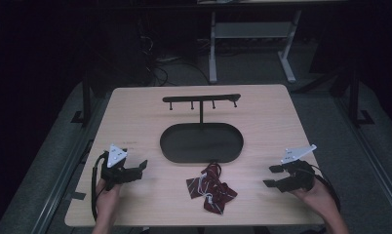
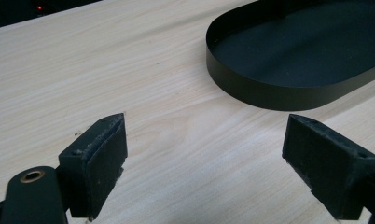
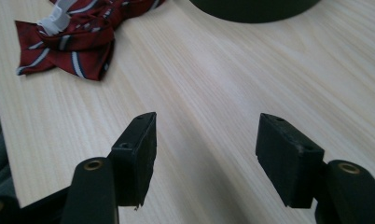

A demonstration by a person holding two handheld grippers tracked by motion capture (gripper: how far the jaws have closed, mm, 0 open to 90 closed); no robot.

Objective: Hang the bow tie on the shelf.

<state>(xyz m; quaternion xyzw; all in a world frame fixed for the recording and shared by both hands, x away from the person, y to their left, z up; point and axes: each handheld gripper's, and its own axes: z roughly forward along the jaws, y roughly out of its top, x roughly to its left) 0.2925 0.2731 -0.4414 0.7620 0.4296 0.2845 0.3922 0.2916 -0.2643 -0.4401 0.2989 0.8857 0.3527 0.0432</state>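
We hold the left gripper (image 1: 135,169) and right gripper (image 1: 274,175) apart-jawed, empty, over the table (image 1: 135,122). Between them lies the bow tie (image 1: 211,189), just before the tray (image 1: 201,142) with its rack (image 1: 202,99).

A light wood table (image 1: 135,117) carries a black oval tray (image 1: 202,143) at its middle. Behind the tray stands a black T-shaped rack (image 1: 202,100) with small pegs under its bar. A crumpled red striped bow tie (image 1: 211,188) lies just in front of the tray. Beyond, a white desk frame (image 1: 252,34) stands on grey floor.
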